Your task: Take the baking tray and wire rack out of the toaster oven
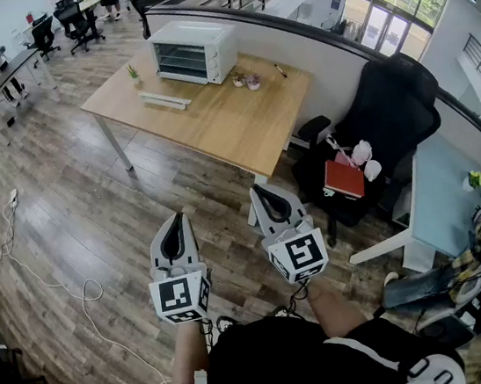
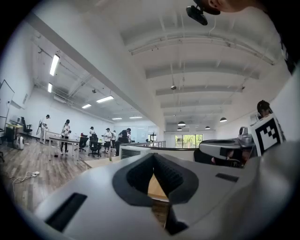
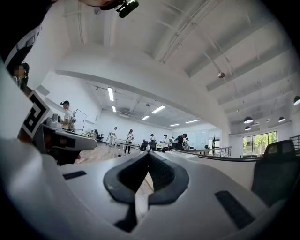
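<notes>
A white toaster oven [image 1: 194,49] stands at the far end of a wooden table [image 1: 222,127], well away from me, with its glass door closed. Tray and rack cannot be made out behind the glass. My left gripper [image 1: 173,220] and right gripper [image 1: 263,191] hang side by side over the floor, short of the table's near corner, both pointing level at it. Each is shut with nothing between its jaws. In the left gripper view the shut left gripper [image 2: 153,158] frames the distant toaster oven [image 2: 132,150]. The right gripper view shows the right gripper [image 3: 148,155] shut as well.
On the table lie white strips [image 1: 165,99], a small plant [image 1: 132,71], small trinkets [image 1: 246,79] and a pen [image 1: 280,70]. A black office chair [image 1: 390,117] holding a red book [image 1: 343,178] stands right of the table. A white cable [image 1: 68,291] trails across the floor at left. People work at far desks.
</notes>
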Available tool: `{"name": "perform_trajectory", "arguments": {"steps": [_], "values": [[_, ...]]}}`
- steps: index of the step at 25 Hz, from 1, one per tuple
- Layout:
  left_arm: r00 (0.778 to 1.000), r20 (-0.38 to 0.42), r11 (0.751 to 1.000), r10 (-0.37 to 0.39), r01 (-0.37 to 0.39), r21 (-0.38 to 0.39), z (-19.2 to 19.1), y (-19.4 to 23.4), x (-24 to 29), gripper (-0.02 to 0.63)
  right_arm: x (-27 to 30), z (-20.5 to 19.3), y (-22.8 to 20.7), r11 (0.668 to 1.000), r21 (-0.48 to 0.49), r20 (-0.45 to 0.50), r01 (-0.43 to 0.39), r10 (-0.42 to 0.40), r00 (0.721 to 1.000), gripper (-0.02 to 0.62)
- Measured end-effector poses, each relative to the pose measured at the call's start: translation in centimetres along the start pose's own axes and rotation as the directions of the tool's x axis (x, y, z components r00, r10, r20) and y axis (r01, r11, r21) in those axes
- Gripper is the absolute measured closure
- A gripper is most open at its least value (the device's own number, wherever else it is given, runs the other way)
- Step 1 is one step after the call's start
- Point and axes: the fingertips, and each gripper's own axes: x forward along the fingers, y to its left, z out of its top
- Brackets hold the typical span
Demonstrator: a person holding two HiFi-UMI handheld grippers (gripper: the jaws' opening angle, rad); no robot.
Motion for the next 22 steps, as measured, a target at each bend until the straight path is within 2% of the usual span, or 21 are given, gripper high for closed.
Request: {"name": "perform_trajectory", "arguments": {"steps": [5,10,11,12,14,15,17,22], "values": [[1.000,-0.024,0.999,-0.012,0.011,-0.030,-1.3,2.0,-0.7,0.581,0.8,-1.5,1.7,0.999,0.044,-0.032,0.014,-0.012,0.999,0.588],[0.997,-0.052,0.998,-0.057,0.056,-0.038,-2.2,4.0,-1.1,0.578,1.9,-2.3,3.8,0.997,0.070,-0.037,0.016,-0.013,0.999,0.586],[0.996,-0.055,0.997,-0.068,0.065,-0.051,-2.4,4.5,-1.1,0.575,2.2,-2.5,4.3,0.997,0.075,-0.043,0.003,0.000,0.999,0.540],[0.995,-0.062,0.995,-0.077,0.073,-0.069,-2.8,4.9,-1.0,0.550,2.6,-2.7,4.9,0.996,0.083,-0.050,-0.013,0.017,0.999,0.465],[0.993,-0.078,0.992,-0.085,0.077,-0.104,-3.6,6.1,-0.8,0.368,3.3,-3.1,5.7,0.995,0.095,-0.056,-0.034,0.040,0.998,0.368],[0.992,-0.087,0.990,-0.087,0.077,-0.115,-3.9,6.7,-0.8,0.347,3.6,-3.3,6.0,0.995,0.098,-0.058,-0.037,0.043,0.997,0.338],[0.990,-0.104,0.989,-0.096,0.083,-0.126,-4.5,7.8,-1.0,0.339,4.1,-3.8,6.4,0.994,0.106,-0.071,-0.033,0.041,0.997,0.285],[0.988,-0.127,0.985,-0.090,0.069,-0.161,-5.8,11.0,-1.2,0.339,5.4,-5.4,7.2,0.993,0.119,-0.115,-0.011,0.025,0.993,0.272]]}}
